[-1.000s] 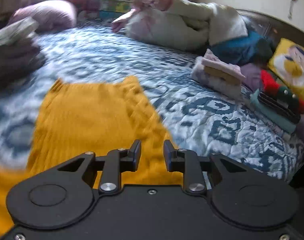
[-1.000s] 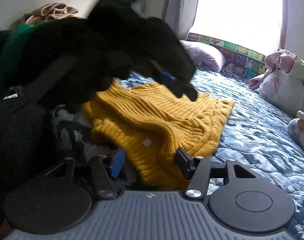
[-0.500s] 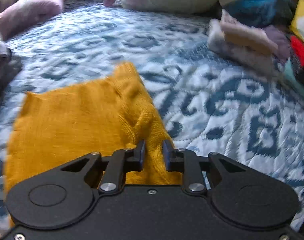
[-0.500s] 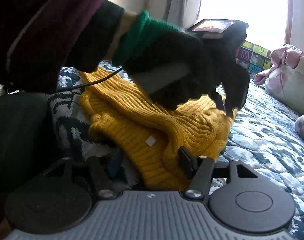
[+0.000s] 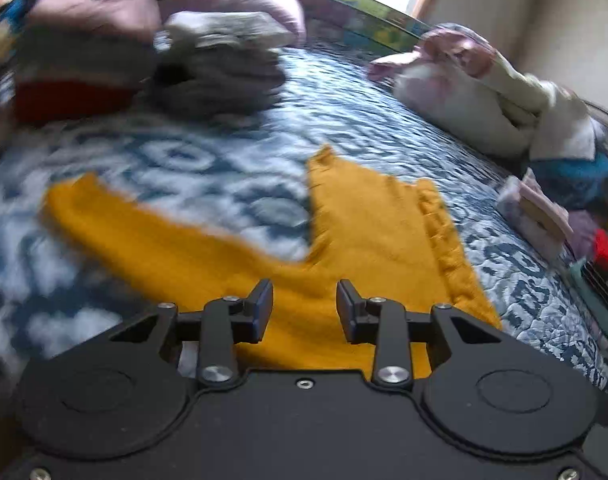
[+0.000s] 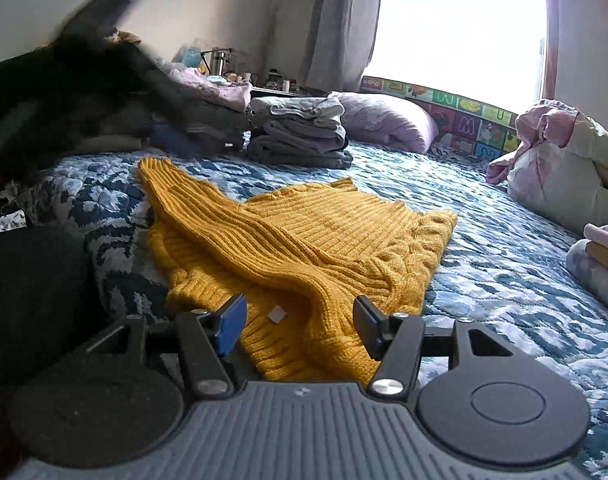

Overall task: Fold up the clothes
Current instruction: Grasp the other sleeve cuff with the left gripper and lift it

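Lying across the middle of both views, the yellow sweater (image 6: 304,248) is spread on the blue patterned quilt (image 6: 504,264), one sleeve (image 5: 151,236) running toward the left of the left wrist frame. At the bottom centre there, the left gripper (image 5: 304,306) has its jaws parted, gripping nothing. Wider open, the right gripper (image 6: 297,322) holds nothing either, its fingers on either side of the sweater's near edge. Folded grey clothes (image 6: 299,136) sit upper centre.
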The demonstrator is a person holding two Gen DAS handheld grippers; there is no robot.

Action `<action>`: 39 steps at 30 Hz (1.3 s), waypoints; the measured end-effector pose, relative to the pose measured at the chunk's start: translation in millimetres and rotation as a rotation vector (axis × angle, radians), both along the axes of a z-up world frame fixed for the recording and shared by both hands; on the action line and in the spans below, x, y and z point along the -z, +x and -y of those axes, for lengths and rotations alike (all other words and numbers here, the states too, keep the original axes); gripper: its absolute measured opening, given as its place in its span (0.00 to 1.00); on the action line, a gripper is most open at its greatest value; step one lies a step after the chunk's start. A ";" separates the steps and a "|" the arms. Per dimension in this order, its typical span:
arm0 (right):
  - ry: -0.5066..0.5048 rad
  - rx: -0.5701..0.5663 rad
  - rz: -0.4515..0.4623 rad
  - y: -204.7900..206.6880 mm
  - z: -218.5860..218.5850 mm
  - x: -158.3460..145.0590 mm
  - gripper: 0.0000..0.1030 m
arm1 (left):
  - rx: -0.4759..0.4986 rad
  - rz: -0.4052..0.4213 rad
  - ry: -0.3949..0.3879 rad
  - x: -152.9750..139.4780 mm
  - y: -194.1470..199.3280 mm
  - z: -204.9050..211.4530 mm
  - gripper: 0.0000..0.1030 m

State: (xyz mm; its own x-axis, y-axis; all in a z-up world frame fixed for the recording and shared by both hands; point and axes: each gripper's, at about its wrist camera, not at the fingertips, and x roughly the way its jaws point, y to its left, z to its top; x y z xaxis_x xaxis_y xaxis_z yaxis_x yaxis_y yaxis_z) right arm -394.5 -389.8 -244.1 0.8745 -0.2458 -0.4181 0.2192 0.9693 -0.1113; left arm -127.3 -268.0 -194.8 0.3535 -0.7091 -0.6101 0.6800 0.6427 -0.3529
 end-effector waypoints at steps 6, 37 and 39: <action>0.014 0.023 -0.017 3.7 -2.9 3.4 0.58 | -0.131 -0.125 -0.062 14.3 8.2 -62.5 0.39; 0.031 0.024 -0.027 8.6 2.8 8.6 0.55 | 0.055 -0.080 -0.302 -71.3 13.6 65.1 0.05; 0.049 0.026 -0.029 7.6 5.5 9.2 0.49 | 0.075 -0.078 -0.296 -73.2 12.2 88.1 0.05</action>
State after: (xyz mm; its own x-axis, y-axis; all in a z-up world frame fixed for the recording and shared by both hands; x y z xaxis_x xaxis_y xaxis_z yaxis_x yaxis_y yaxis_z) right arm -386.8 -395.3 -253.3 0.8554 -0.2472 -0.4552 0.2420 0.9677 -0.0708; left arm -115.1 -356.2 -121.6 0.2534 -0.8824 -0.3964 0.6853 0.4530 -0.5703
